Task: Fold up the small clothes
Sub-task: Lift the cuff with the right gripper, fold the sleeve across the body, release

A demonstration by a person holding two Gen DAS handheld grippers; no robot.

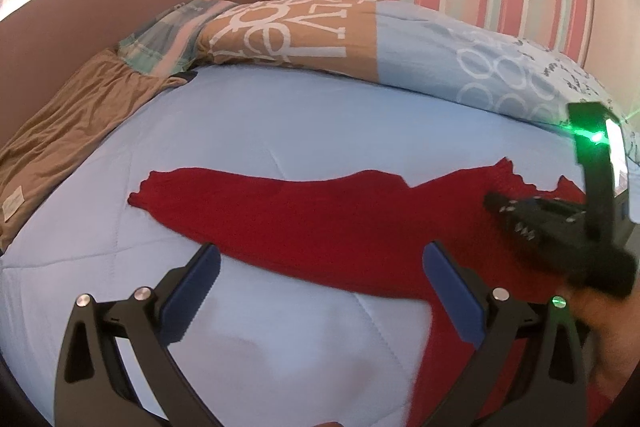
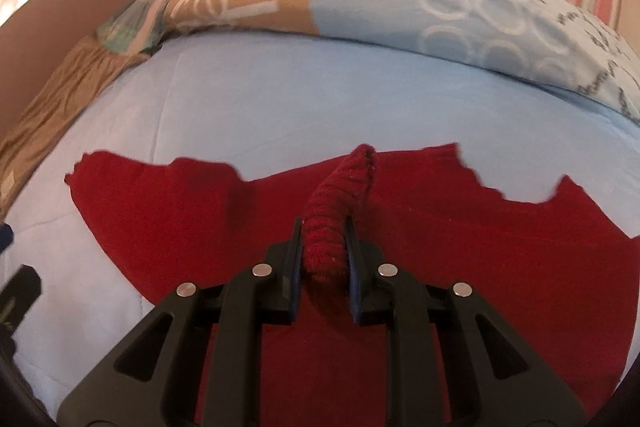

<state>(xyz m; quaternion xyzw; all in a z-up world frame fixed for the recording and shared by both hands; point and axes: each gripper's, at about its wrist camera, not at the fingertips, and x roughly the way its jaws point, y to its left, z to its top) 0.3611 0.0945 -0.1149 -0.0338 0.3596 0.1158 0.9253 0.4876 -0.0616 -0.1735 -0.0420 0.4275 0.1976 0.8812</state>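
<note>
The right tongs [image 2: 323, 247] pinch a raised fold of the red knit sweater [image 2: 480, 267], which lies spread across the light blue bed [image 1: 280, 115]; the left tongs [image 1: 320, 279] gape wide over its lower edge

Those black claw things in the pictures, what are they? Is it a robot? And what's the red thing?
No robot: a person holds a pincher tool in each hand, each with a camera looking along its two fingers. One picture comes from the left gripper, whose jaws stand wide open and hold nothing. The other comes from the right gripper, which pinches a bunched-up piece of the red sweater. The sweater lies spread on a light blue blanket. Behind it lies a patterned pillow.
</note>
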